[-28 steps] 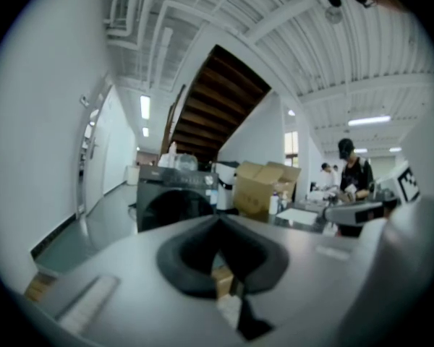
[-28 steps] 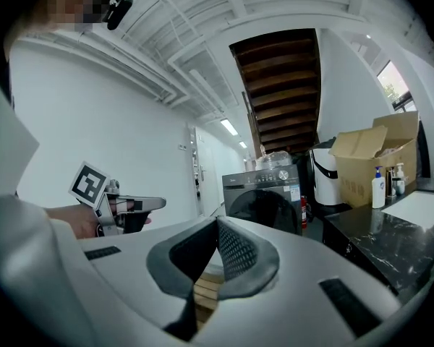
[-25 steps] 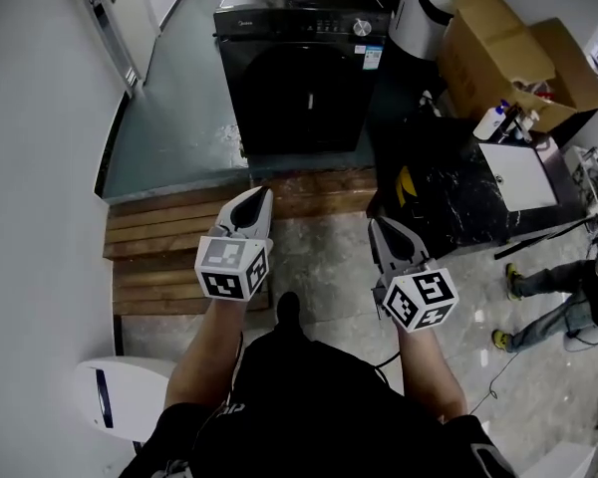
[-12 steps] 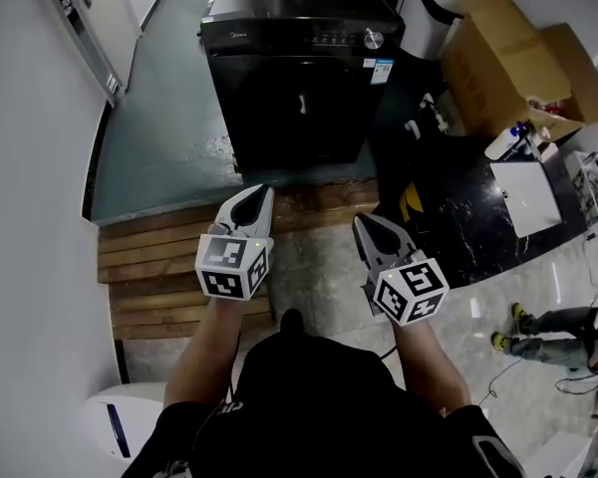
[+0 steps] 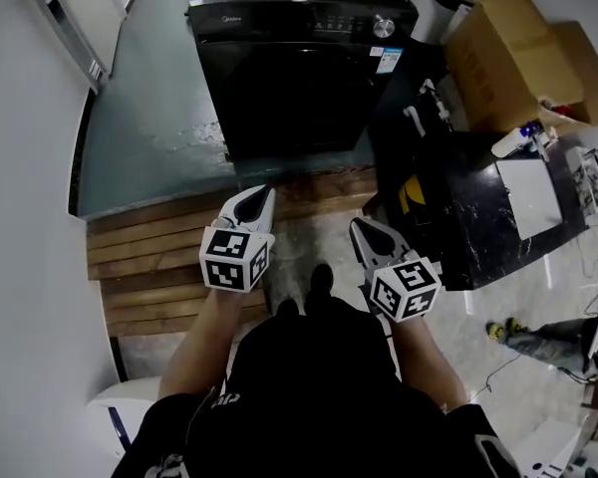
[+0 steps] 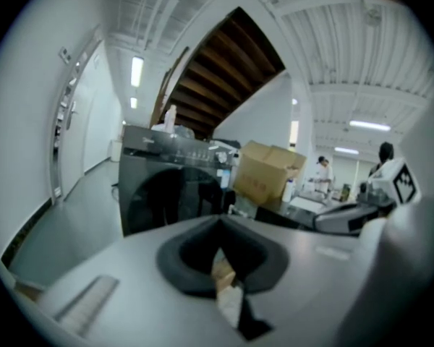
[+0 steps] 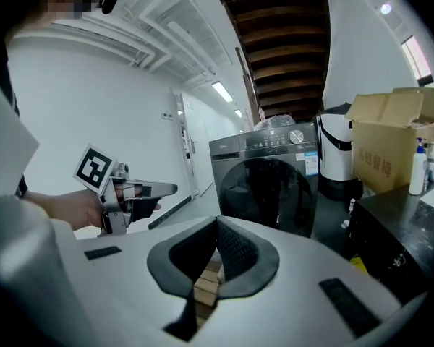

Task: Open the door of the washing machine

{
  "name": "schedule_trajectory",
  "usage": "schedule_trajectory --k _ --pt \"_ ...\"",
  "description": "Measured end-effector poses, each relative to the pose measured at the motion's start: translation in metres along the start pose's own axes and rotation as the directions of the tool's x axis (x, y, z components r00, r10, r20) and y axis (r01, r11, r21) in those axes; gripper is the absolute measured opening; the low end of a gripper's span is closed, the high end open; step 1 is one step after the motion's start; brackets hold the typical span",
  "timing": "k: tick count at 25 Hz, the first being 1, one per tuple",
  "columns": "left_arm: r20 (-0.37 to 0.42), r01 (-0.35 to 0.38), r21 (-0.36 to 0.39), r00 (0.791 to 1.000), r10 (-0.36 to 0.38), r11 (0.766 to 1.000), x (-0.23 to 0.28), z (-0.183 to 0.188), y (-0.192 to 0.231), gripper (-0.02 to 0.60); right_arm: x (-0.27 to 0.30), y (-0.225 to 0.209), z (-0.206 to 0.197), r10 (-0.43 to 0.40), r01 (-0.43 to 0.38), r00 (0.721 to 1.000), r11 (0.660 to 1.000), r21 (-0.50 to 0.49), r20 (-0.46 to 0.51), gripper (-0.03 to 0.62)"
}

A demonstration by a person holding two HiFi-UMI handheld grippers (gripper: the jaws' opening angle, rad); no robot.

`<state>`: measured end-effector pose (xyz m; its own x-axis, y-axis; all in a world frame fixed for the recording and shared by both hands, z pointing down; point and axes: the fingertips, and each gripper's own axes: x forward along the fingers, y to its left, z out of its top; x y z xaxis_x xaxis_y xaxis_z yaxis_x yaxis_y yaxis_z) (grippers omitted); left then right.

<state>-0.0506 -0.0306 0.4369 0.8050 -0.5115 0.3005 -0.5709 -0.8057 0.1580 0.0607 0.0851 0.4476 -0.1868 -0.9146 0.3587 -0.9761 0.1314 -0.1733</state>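
Head view showed the black front-loading washing machine (image 5: 304, 63) at the top of the frame, its dark round door (image 5: 297, 93) shut flush with the front. Both grippers were held short of the washing machine, well apart from it, above the wooden boards (image 5: 145, 257) that lay in front of it. The left gripper (image 5: 258, 195) pointed toward the machine's left half, its jaws pressed together with nothing between them. The right gripper (image 5: 363, 227) pointed toward the machine's right half, its jaws likewise together and empty. A cardboard box (image 5: 513, 48) stood just right of the washing machine. Left gripper view had the closed door straight ahead beyond the joined jaws. Right gripper view showed the door ahead too, with the left gripper off to the machine's left.
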Motion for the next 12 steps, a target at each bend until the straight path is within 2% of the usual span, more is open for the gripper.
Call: schedule_trajectory --k 4,12 --pt "-0.017 0.001 0.003 1.0 -0.001 1.0 0.027 0.001 0.009 0.008 0.017 -0.027 0.006 -0.017 0.017 1.0 1.0 0.019 0.008 -0.006" --pt "-0.006 -0.021 0.035 1.0 0.021 0.999 0.102 0.036 0.028 0.008 0.072 -0.092 0.038 0.009 -0.01 1.0 0.999 0.048 0.029 -0.006"
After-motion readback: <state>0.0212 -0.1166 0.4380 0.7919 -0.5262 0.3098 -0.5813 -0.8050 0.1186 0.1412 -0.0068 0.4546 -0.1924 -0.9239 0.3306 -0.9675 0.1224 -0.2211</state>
